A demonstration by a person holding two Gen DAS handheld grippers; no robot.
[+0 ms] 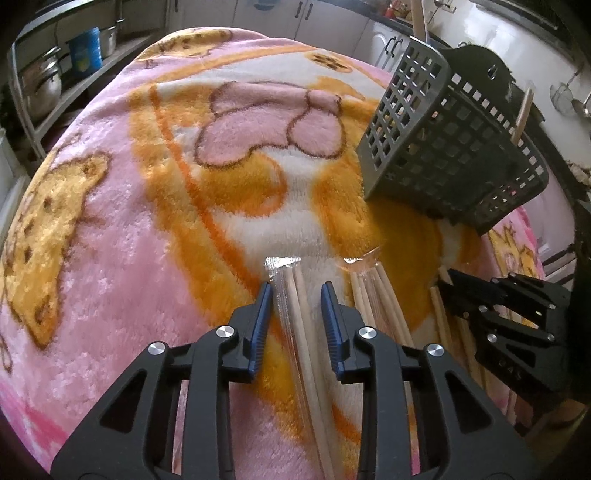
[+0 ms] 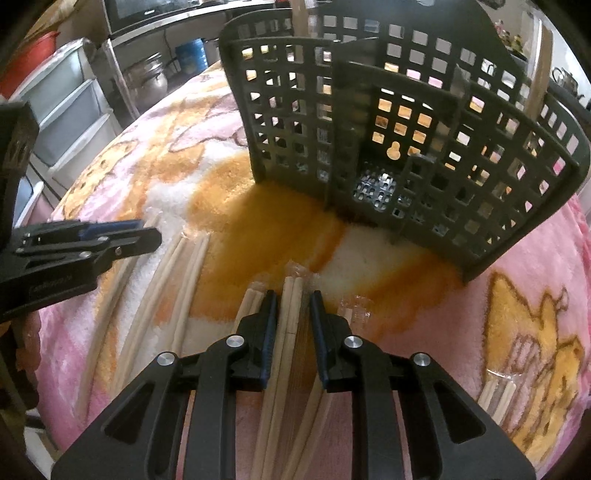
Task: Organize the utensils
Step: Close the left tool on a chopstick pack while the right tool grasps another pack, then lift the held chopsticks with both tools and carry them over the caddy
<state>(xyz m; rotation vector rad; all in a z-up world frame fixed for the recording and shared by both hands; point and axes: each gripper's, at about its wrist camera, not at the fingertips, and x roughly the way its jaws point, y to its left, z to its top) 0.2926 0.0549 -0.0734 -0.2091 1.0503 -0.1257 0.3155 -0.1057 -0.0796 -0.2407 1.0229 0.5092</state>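
Note:
Wrapped pairs of wooden chopsticks lie on a pink and orange blanket. My left gripper is open, its blue pads on either side of one wrapped pair, low over the blanket. My right gripper is open around another wrapped pair. A dark grey perforated utensil basket stands ahead right; it also fills the right wrist view, with wooden sticks standing in it. More chopstick pairs lie between the grippers. The left gripper also shows in the right wrist view.
Metal pots and a blue can sit on a shelf at the far left. Plastic drawers stand beyond the blanket's edge. Another wrapped chopstick pair lies to the right. White cabinets line the back.

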